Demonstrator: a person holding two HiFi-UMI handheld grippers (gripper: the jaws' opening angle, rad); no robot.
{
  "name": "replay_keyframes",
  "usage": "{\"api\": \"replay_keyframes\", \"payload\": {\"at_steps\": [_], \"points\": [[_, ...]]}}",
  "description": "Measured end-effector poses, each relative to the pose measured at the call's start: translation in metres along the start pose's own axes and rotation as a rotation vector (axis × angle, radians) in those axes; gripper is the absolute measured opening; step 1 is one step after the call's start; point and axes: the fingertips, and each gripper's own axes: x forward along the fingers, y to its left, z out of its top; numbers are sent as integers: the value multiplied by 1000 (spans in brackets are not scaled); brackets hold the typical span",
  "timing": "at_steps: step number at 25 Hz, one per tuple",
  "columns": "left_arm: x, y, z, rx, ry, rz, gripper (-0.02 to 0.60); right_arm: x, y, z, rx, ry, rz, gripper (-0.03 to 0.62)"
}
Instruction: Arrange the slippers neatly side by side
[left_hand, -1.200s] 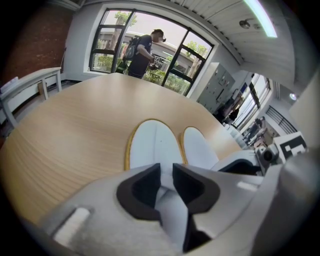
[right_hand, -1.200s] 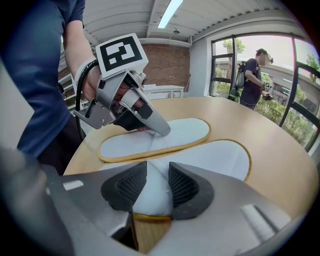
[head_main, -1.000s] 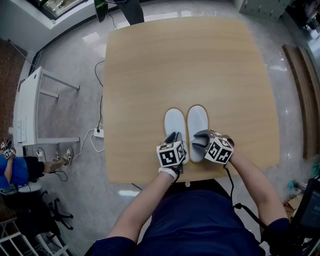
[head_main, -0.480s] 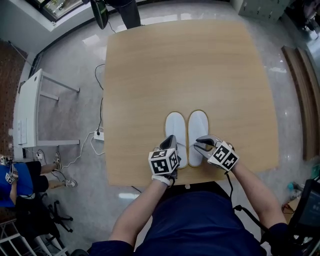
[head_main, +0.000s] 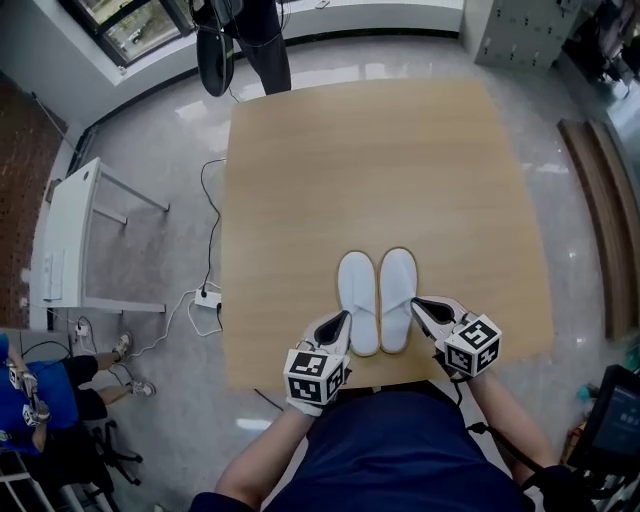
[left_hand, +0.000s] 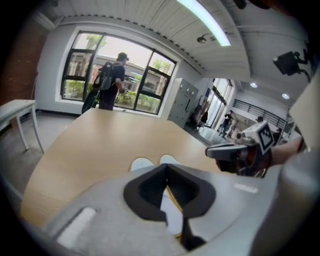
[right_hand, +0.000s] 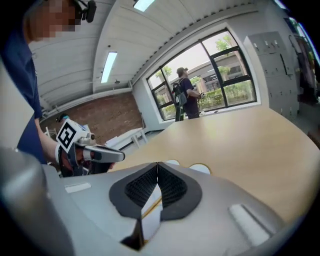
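Light wooden worktop (head_main: 380, 160): pair of white fabric slippers (head_main: 358, 300) side by side, touching, toes pointing away, close to person's edge. Left hand-held gripper (head_main: 342, 320) and right hand-held gripper (head_main: 418, 303) clenched, empty, flanking heels.

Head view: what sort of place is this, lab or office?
Probably an office or lab-type hall, not a home: polished stone floor, grey metal lockers, big framed windows, and a wooden table standing in the open.
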Motion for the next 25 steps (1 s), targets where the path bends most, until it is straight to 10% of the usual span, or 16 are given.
{"api": "replay_keyframes", "payload": {"at_steps": [9,25], "points": [[-40,-37,43,164,-97,-114,3,-45,19,72,31,-190,-104,12],[-48,-53,92,48,-177,-224,3,-61,42,127,-92,-271,-209,12]]}}
